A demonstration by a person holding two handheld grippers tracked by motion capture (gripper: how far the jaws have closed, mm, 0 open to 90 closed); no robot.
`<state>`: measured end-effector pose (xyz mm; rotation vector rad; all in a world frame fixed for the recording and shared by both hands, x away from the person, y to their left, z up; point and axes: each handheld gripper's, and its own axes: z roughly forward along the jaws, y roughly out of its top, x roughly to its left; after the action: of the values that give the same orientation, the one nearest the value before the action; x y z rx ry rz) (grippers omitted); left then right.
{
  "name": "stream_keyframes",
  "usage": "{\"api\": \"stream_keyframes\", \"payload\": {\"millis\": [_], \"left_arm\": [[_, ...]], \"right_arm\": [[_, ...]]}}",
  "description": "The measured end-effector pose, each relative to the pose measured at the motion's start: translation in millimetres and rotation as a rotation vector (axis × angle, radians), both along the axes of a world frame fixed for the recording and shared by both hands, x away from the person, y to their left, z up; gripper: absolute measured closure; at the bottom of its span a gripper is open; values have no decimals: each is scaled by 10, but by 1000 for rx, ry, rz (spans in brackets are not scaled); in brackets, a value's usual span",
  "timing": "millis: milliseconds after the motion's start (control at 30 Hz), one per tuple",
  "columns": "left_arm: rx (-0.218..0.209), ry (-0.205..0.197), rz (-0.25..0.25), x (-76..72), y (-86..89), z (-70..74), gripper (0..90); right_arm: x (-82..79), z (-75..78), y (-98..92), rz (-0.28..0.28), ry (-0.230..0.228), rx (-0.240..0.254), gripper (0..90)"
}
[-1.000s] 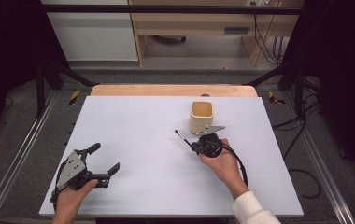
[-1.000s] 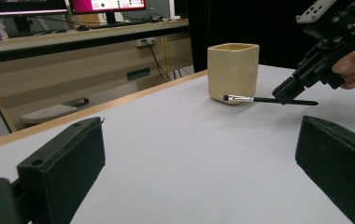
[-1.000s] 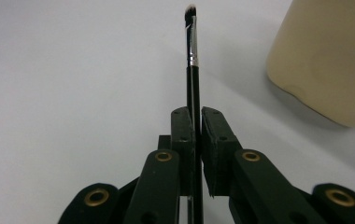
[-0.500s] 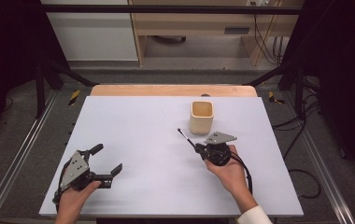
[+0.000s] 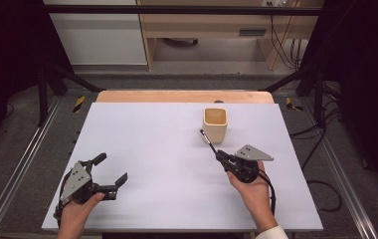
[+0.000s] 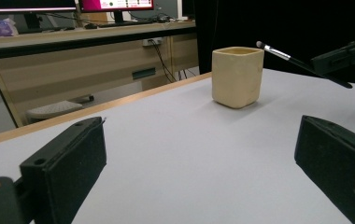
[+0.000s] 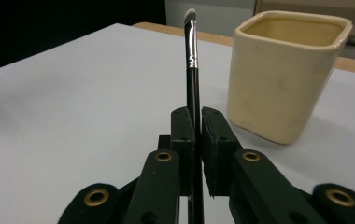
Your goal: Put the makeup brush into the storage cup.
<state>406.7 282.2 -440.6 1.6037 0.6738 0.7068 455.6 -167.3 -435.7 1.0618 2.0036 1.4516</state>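
White table (image 5: pixel 152 149): right gripper (image 5: pixel 216 152) clamped on brush (image 5: pixel 207 139), tip near cup (image 5: pixel 215 124). Left gripper (image 5: pixel 111 172) apart, idle lower left. Next: lift brush over rim, drop in.

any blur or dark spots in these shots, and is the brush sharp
Right gripper view: thin black brush with silver ferrule fairly sharp, near black tool slightly soft. Left gripper view: cream square ceramic cup clear, background dark. High view: even light, black edges.

The square cream ceramic cup (image 7: pixel 285 70) had a smooth, glossy glaze. The thin black brush (image 7: pixel 192 70) carried a shiny metal ferrule. The white table sheet (image 5: pixel 152 144) looked matt and smooth, edged by pale wood. The black gripper pads (image 6: pixel 68 168) appeared matt.
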Motion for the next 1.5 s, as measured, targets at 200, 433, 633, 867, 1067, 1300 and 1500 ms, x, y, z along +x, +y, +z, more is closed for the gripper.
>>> {"api": "stream_keyframes", "payload": {"millis": [200,433,633,867,1067,1300,1500], "left_arm": [[1,24,-3,18,-26,-17,19],[4,20,-14,6,-76,13,28],[13,6,-27,7,-203,125,28],[44,13,-38,36,-404,301,33],[33,18,-50,114,-546,389,37],[19,38,-64,142,-730,365,44],[48,42,-88,134,-844,373,45]], "right_arm": [[-11,-21,67,5,-38,11,838],[-11,-36,186,36,-67,10,837],[-50,-20,259,48,-78,10,837],[-119,15,351,64,-105,13,837],[-129,24,363,72,-110,14,837],[-143,42,352,71,-115,21,837],[-152,52,340,69,-118,25,837]]}}
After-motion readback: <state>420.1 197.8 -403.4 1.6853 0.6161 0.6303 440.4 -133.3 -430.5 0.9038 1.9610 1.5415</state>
